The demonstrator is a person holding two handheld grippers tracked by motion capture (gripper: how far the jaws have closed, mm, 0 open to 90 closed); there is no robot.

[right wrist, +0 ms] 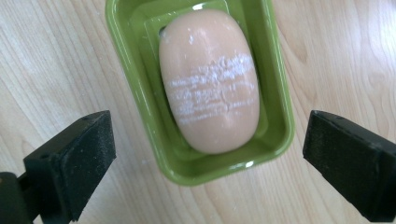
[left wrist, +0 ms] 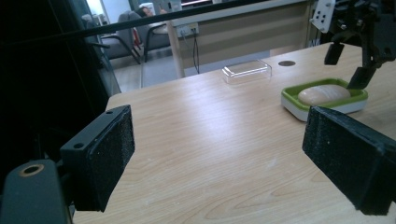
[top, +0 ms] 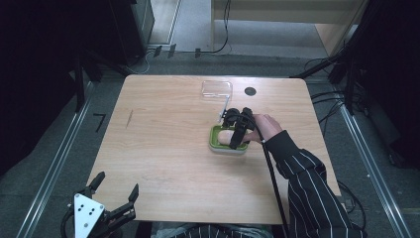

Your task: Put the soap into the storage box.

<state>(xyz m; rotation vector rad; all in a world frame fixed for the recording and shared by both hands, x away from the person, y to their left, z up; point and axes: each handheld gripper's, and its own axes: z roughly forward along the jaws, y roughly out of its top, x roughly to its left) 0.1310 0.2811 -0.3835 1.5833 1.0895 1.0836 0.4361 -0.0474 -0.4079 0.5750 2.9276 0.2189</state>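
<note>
The left gripper (top: 115, 197) waits at the table's (top: 163, 163) near edge, jaws spread, empty; mid-table, the right gripper (right wrist: 205, 154) hovers over the soap (right wrist: 210, 79) in its green dish (right wrist: 280, 116), jaws apart, straddling it; beyond lies a clear lid (top: 216, 89).

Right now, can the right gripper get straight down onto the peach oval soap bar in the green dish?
Probably yes: the right gripper hangs open above the soap bar, jaws outside the green dish, nothing between.
</note>
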